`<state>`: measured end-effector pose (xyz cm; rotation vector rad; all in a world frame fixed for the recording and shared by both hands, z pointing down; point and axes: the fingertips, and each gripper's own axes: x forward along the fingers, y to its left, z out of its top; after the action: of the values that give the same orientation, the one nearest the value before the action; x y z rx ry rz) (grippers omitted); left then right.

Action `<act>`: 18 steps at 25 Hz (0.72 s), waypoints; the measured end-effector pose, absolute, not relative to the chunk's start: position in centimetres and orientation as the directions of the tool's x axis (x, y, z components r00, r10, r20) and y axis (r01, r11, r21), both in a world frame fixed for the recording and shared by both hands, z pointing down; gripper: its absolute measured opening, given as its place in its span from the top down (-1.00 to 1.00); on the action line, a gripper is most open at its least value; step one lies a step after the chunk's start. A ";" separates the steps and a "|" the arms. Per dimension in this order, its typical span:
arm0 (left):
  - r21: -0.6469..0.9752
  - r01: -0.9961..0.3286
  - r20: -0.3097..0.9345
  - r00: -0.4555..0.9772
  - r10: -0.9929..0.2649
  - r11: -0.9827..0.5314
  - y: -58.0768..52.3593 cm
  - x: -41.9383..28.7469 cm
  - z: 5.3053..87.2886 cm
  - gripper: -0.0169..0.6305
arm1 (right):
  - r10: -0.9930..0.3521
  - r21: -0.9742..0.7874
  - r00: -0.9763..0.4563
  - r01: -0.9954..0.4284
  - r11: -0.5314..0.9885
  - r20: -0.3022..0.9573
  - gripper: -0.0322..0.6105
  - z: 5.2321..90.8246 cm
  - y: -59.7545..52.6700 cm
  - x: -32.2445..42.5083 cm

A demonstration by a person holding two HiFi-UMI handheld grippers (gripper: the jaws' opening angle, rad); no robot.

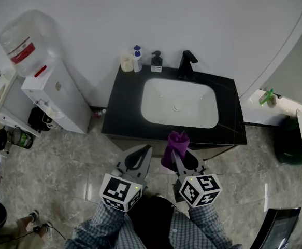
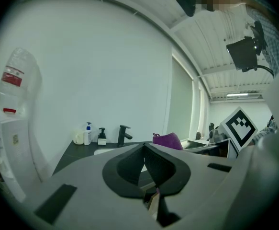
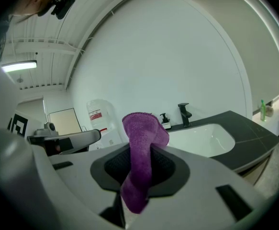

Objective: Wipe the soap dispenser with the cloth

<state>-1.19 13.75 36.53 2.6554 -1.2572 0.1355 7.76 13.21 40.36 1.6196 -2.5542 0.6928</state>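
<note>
The black soap dispenser (image 1: 156,61) stands at the back of the black counter (image 1: 120,119), left of the black faucet (image 1: 187,63); it also shows small and far in the left gripper view (image 2: 101,136) and the right gripper view (image 3: 164,120). My right gripper (image 1: 176,150) (image 3: 142,146) is shut on a purple cloth (image 1: 176,143) (image 3: 140,163), held in front of the counter's near edge. The cloth sticks up past the jaws and hangs down behind them. My left gripper (image 1: 146,149) (image 2: 144,148) is beside it, shut and empty. Both are well short of the dispenser.
A white basin (image 1: 179,102) fills the counter's middle. A white pump bottle with a blue top (image 1: 137,59) and a cream cup (image 1: 126,62) stand left of the dispenser. A water cooler (image 1: 49,90) stands left of the counter. A green spray bottle (image 1: 268,97) sits on the right ledge.
</note>
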 end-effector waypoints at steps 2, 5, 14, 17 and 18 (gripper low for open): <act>0.139 -0.775 0.166 0.632 -0.757 -0.617 13.7 -1.1 36.4 0.91 | -0.850 -0.347 -0.454 -0.868 0.356 0.265 0.62 40.3 13.3 7.9; 0.134 -0.778 0.163 0.629 -0.760 -0.614 13.7 -0.8 36.2 0.91 | -0.850 -0.346 -0.456 -0.867 0.358 0.263 0.62 40.2 13.3 8.4; 0.122 -0.803 0.147 0.596 -0.789 -0.584 14.9 0.7 35.1 0.91 | -0.840 -0.341 -0.486 -0.853 0.396 0.240 0.62 39.1 14.2 9.9; 0.116 -0.810 0.139 0.587 -0.798 -0.575 15.7 1.4 35.0 0.91 | -0.835 -0.343 -0.497 -0.847 0.407 0.238 0.62 39.3 14.9 10.7; 0.116 -0.812 0.137 0.584 -0.800 -0.572 15.9 1.5 35.0 0.91 | -0.833 -0.347 -0.500 -0.845 0.408 0.239 0.62 39.5 15.1 10.9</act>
<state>1.52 15.90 35.03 2.6447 -1.3578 0.1030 10.90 15.12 39.50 1.5565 -2.6117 0.6697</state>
